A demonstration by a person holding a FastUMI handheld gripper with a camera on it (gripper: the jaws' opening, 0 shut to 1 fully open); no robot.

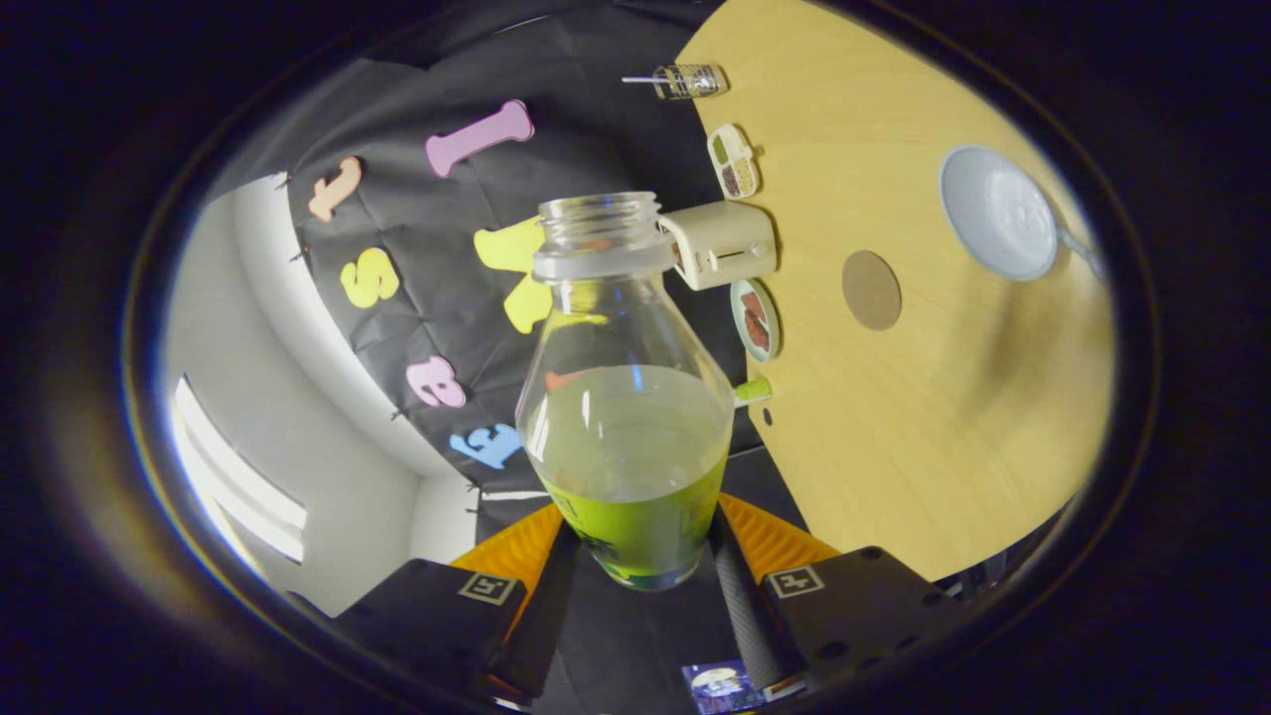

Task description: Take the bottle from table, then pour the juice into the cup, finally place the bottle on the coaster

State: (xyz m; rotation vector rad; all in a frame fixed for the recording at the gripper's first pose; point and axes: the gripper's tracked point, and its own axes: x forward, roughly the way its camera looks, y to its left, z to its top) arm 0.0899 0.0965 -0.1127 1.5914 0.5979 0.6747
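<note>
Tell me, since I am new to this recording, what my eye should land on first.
The clear glass bottle half full of green juice dominates, uncapped and clamped between the tongs, both black fingers pressing its base. Beyond it, the view is rolled, so the pale wooden table stands tilted, carrying a round brown coaster, a white cup and a cream toaster.

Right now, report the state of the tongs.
Tongs: shut on the bottle, gripping its lower body; it is uncapped and part full of juice.
</note>
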